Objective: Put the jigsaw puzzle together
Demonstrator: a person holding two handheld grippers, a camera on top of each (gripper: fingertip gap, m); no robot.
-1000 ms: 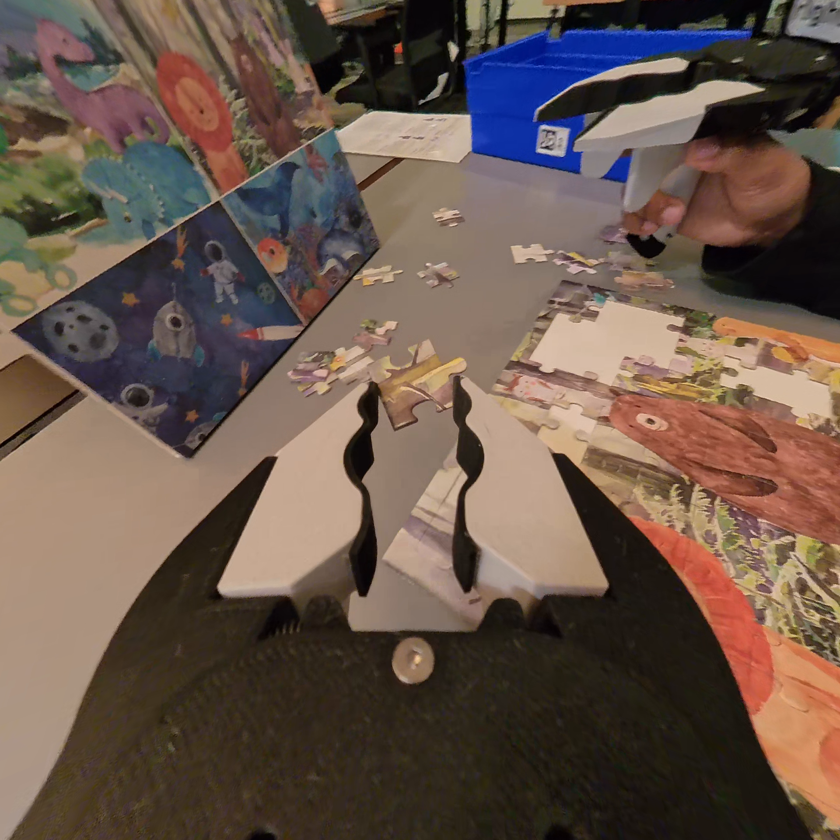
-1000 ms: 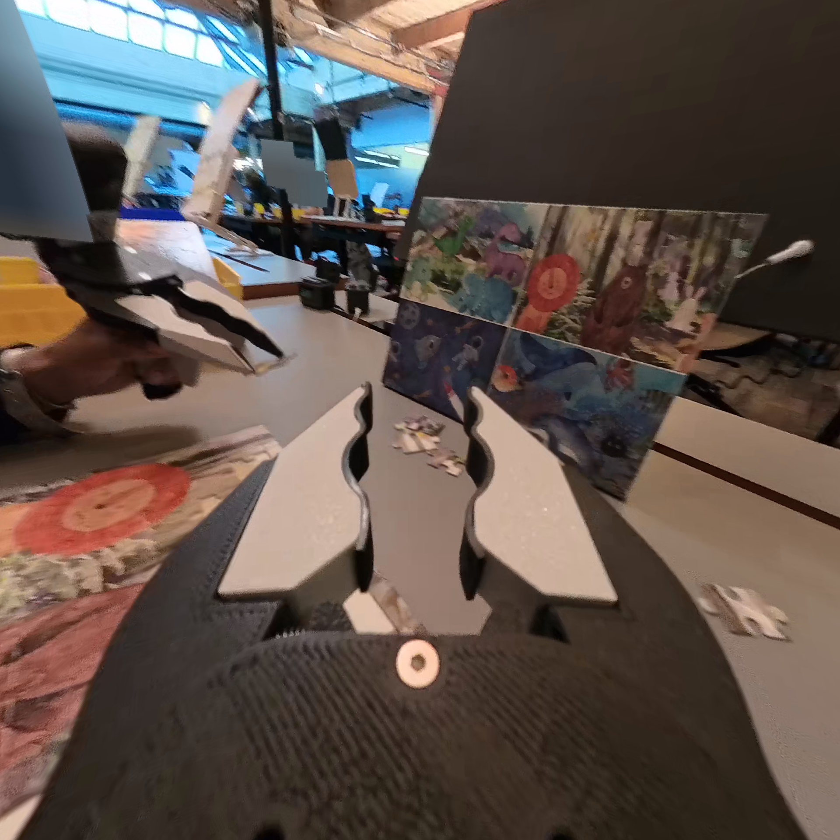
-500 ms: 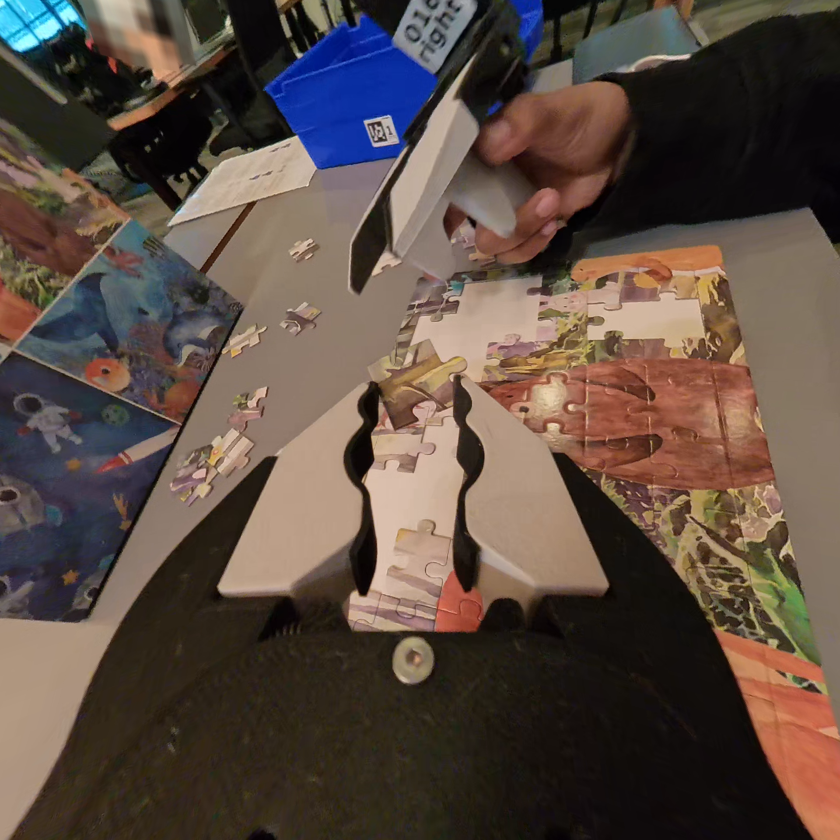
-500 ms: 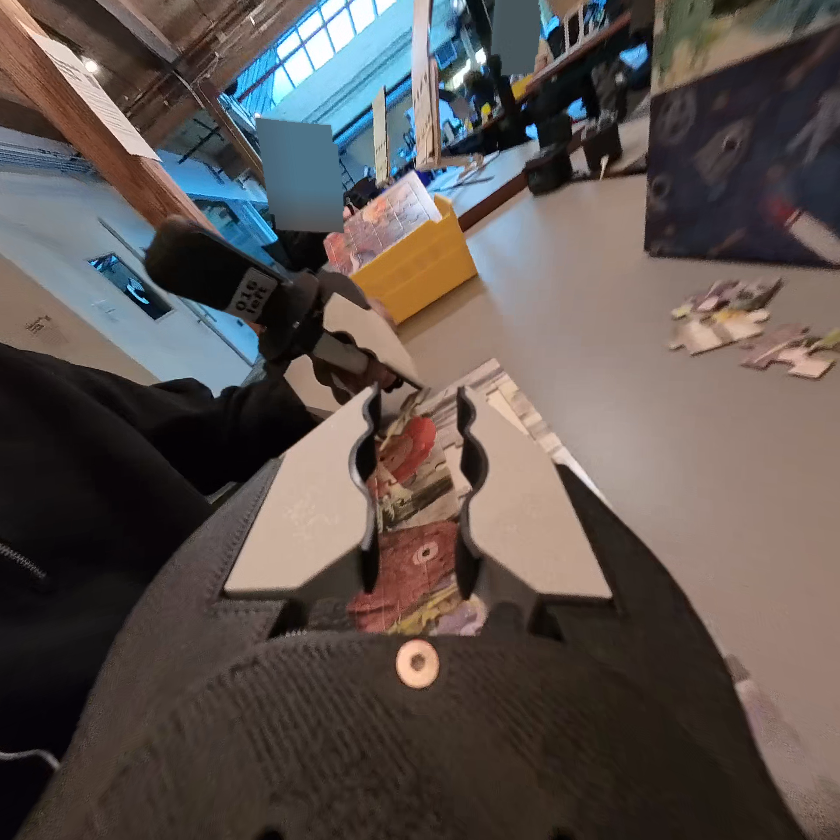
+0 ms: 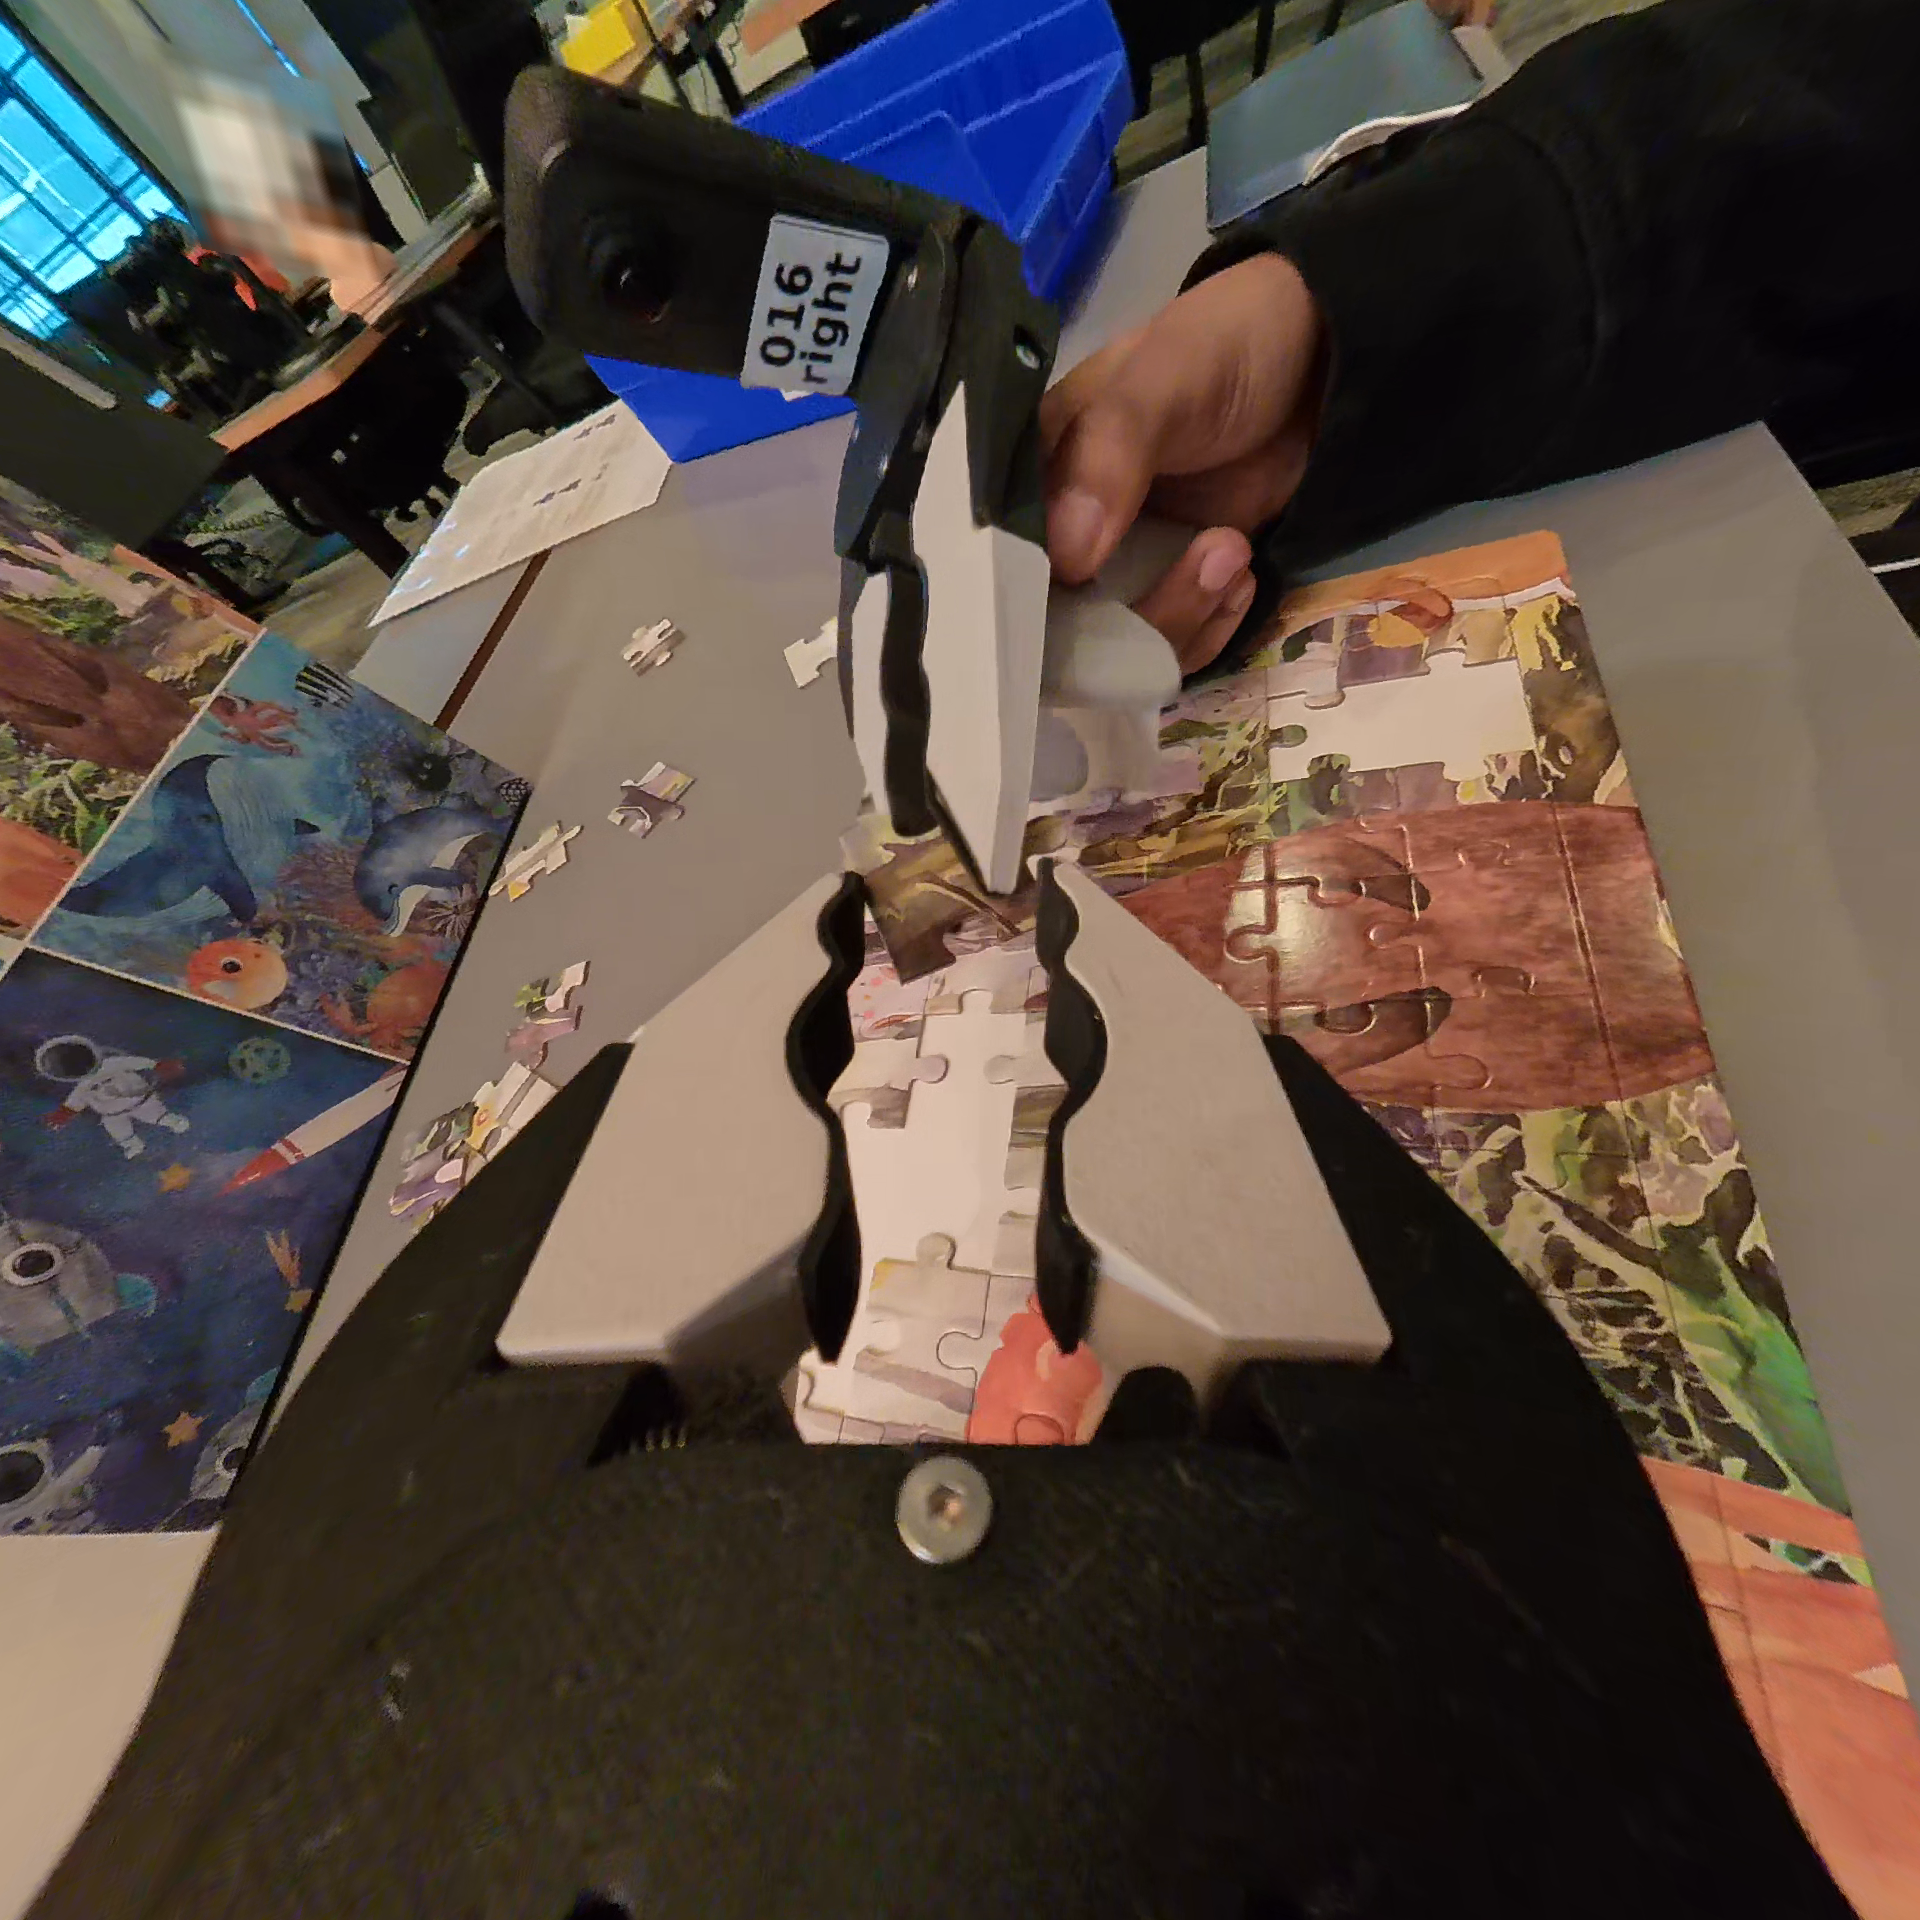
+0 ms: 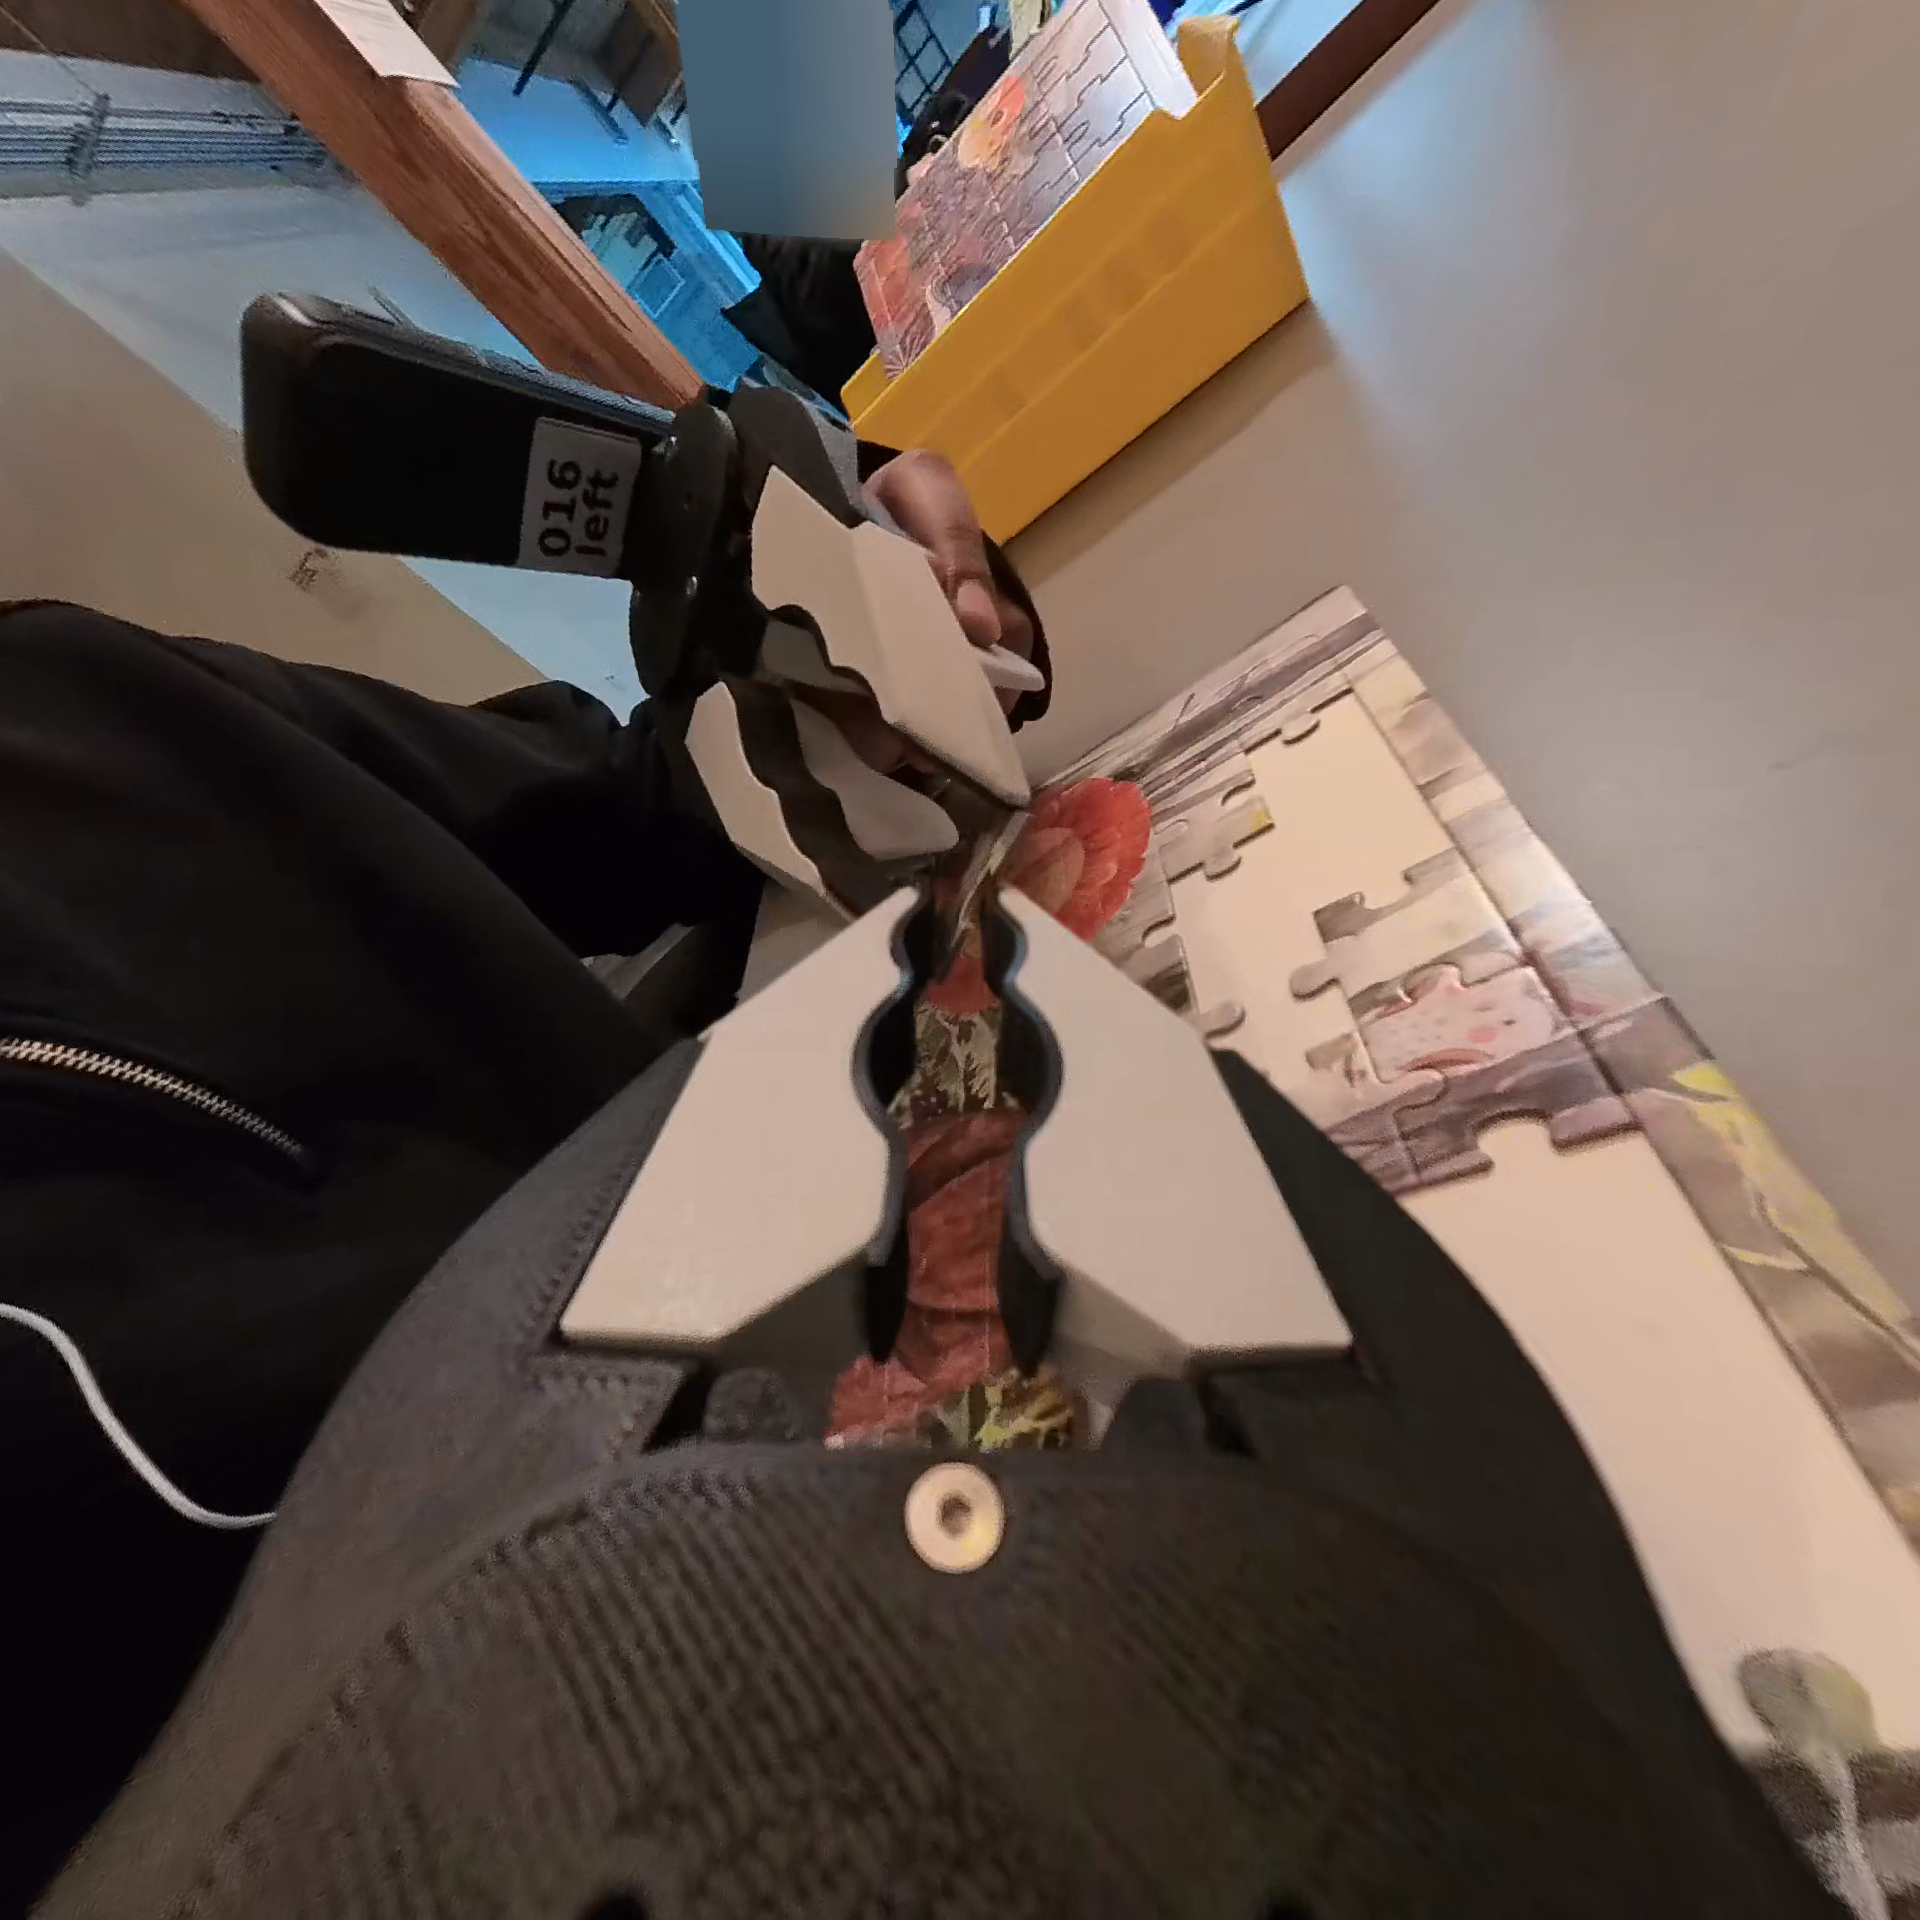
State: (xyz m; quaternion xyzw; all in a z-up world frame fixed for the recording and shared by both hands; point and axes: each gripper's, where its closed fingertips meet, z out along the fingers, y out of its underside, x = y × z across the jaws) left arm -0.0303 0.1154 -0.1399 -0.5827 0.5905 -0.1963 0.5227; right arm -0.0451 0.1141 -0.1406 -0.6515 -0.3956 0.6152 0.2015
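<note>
Meeting tip to tip over the jigsaw puzzle (image 5: 1455, 935).
My left claw (image 5: 951, 894) grips a puzzle piece (image 5: 935, 914); right claw (image 6: 961, 904) nearly clenched, its contact hidden.

The jigsaw puzzle (image 5: 1455, 935) lies flat on the surface (image 5: 644, 852) — loose pieces (image 5: 540, 857) scattered to its left. Left of those stands a picture board (image 5: 208, 987); a bin (image 5: 935, 156) sits behind.
</note>
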